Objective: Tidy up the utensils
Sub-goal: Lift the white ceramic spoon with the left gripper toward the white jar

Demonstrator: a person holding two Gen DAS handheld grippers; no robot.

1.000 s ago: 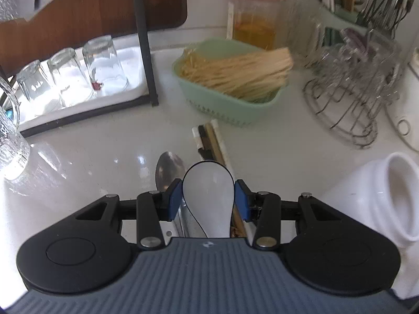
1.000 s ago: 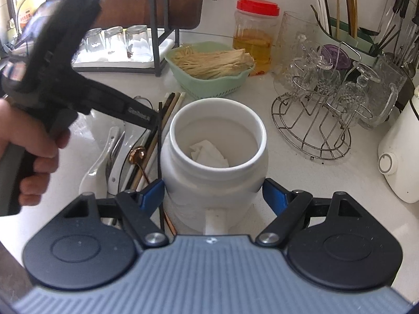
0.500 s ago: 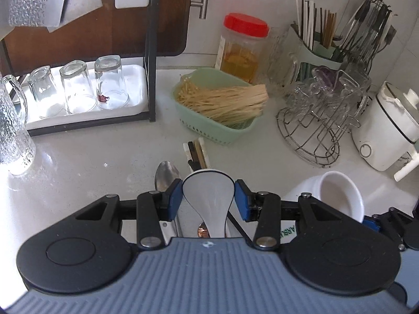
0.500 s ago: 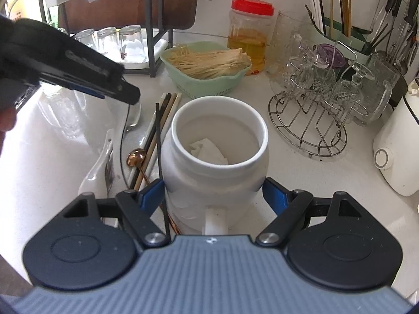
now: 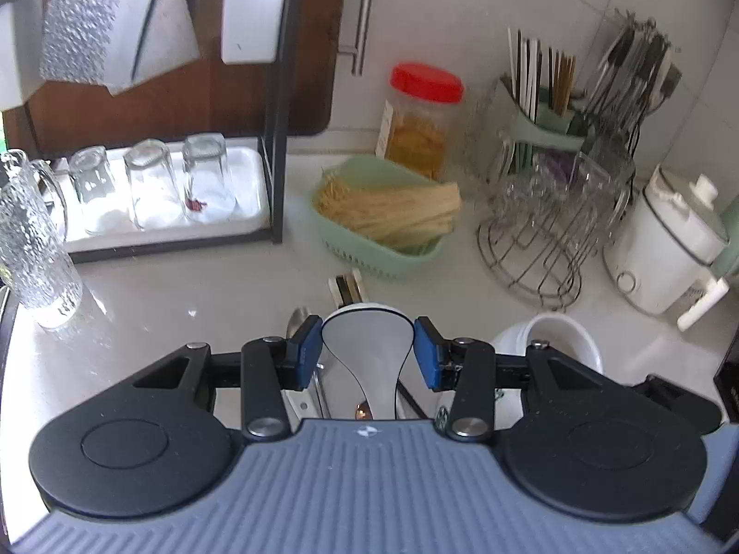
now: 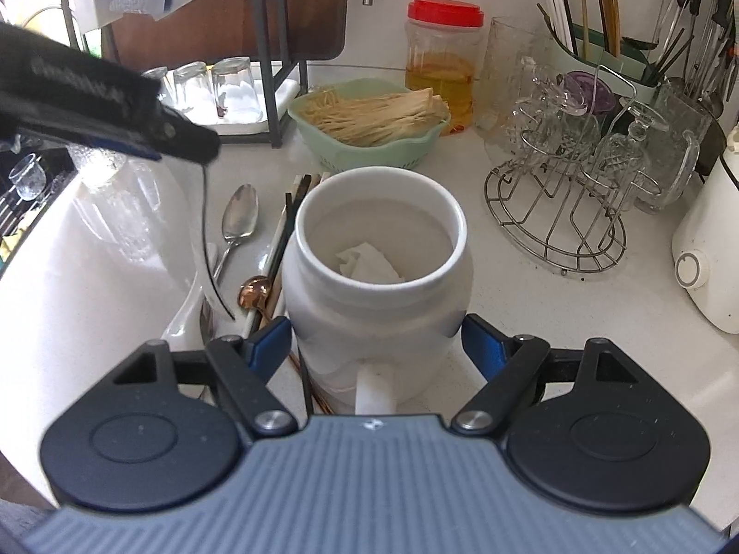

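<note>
My left gripper (image 5: 367,339) is shut on the bowl of a white ceramic spoon (image 5: 369,369) and holds it above the counter. In the right wrist view that spoon (image 6: 175,231) hangs blurred at the left, beside the white jar (image 6: 378,323). My right gripper (image 6: 375,339) has its jaws closing on the jar's belly, and both blue pads touch it. A crumpled paper (image 6: 367,265) lies inside the jar. On the counter left of the jar lie a metal spoon (image 6: 240,217), a copper spoon (image 6: 253,291), chopsticks (image 6: 295,198) and another white spoon (image 6: 184,318).
A green basket (image 6: 365,147) of straw-coloured sticks and a red-lidded jar (image 6: 443,60) stand behind. A wire rack (image 6: 554,212) with glasses, a utensil holder (image 6: 596,46) and a white cooker (image 6: 711,249) fill the right. A tray of upturned glasses (image 5: 152,189) and a glass pitcher (image 5: 32,240) sit left.
My left gripper has risen with the white spoon, off the utensil pile and higher over the counter. The right gripper has stayed around the jar, its jaws a little narrower.
</note>
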